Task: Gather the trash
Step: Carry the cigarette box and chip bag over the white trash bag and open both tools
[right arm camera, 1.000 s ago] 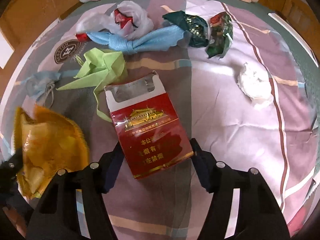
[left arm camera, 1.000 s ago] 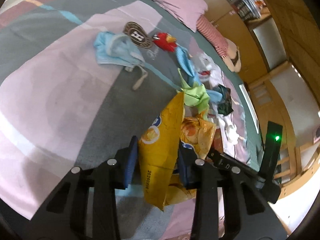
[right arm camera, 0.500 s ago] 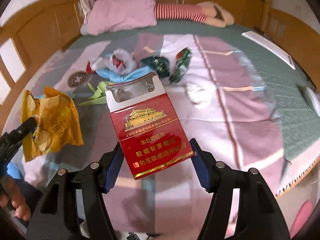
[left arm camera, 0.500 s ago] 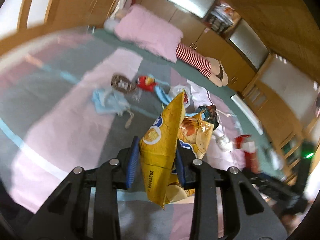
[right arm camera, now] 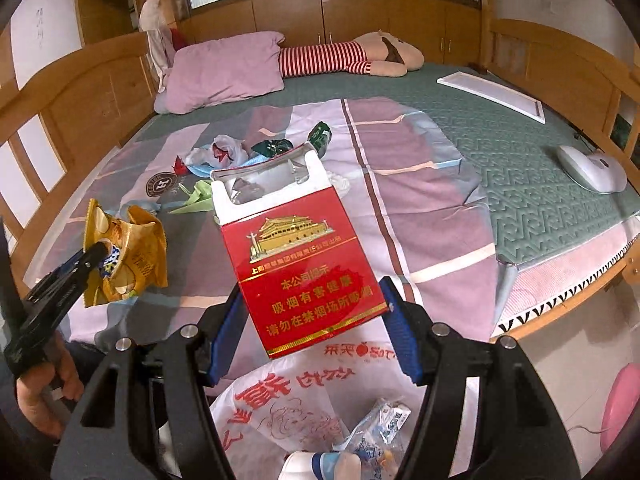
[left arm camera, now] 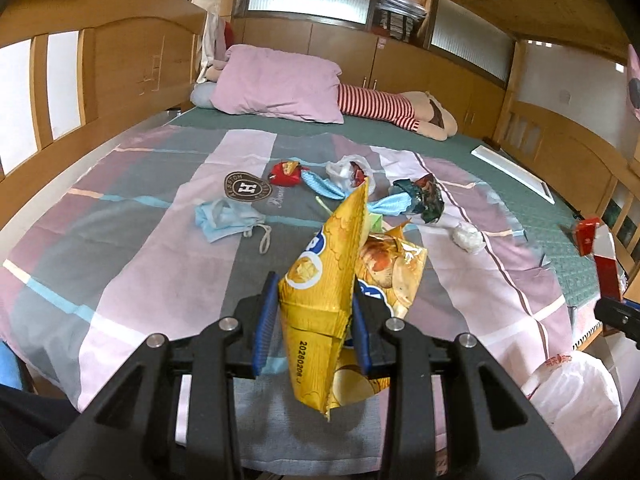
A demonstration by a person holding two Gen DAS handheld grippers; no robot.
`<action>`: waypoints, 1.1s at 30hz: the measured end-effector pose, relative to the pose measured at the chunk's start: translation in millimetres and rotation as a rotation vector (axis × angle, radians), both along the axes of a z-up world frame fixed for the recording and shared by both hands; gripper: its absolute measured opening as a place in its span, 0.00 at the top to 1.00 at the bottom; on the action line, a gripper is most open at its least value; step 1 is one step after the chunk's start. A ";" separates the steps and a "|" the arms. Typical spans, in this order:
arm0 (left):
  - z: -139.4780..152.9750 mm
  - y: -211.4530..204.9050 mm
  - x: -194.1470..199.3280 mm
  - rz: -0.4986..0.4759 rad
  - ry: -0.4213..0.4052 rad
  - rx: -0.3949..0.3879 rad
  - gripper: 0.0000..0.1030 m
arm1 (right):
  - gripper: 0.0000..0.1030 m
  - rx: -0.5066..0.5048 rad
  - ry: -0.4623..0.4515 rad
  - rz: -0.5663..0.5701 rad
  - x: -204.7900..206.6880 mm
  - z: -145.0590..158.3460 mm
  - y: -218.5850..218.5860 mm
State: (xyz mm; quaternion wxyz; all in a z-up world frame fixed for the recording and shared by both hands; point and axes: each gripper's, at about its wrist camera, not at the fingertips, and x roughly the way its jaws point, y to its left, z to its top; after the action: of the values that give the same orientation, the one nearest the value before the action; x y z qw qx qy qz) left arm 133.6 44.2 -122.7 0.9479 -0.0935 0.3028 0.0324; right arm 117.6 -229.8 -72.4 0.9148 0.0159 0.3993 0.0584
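My left claw (left arm camera: 314,322) is pinched tight on a crumpled yellow chip bag (left arm camera: 340,280), its blue pads pressing both sides of the folded foil, the bag standing up at the centre of the left wrist view and hanging clear of the bed. My right claw (right arm camera: 314,326) is spread wide around a red cigarette carton (right arm camera: 298,256), both pads pressed against its lower edges, the torn white top tilted toward the upper middle of the frame. Directly under that carton, at the bottom of the right wrist view, a white plastic bag (right arm camera: 288,396) with red print gapes open with wrappers inside. At the left edge of that view I see my left claw and the hand (right arm camera: 44,388) gripping it. Farther out, on the striped bedspread (left arm camera: 140,248), the remaining litter lies in a loose cluster at mid-frame: a blue face mask (left arm camera: 222,218), a red wrapper (left arm camera: 286,172), a clear plastic bag (left arm camera: 348,168), a dark green wrapper (left arm camera: 420,198) and a balled white tissue (left arm camera: 466,236). A pink pillow (left arm camera: 280,80) lies at the top.
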 end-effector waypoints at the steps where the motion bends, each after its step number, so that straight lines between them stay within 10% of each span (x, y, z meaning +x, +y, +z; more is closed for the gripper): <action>1: -0.7 2.0 0.7 0.005 0.005 -0.006 0.67 | 0.38 0.002 0.001 0.000 -2.0 0.4 0.5; 13: -3.0 7.3 1.1 0.019 0.021 -0.031 0.67 | 0.38 -0.092 0.015 0.087 -39.6 1.8 1.2; 21: -6.5 4.2 5.7 0.013 0.048 -0.025 0.67 | 0.30 -0.091 0.217 0.118 -60.3 -39.4 -24.4; 33: -7.1 8.7 4.9 -0.081 0.036 -0.198 0.67 | 0.16 0.081 0.086 0.023 -60.7 -10.2 -38.8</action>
State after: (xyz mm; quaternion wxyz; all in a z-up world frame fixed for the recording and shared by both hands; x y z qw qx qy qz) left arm 138.6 53.0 -129.8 0.9289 -0.1739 0.3251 -0.0345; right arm 56.8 -268.5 -82.6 0.8947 0.0506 0.4356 0.0843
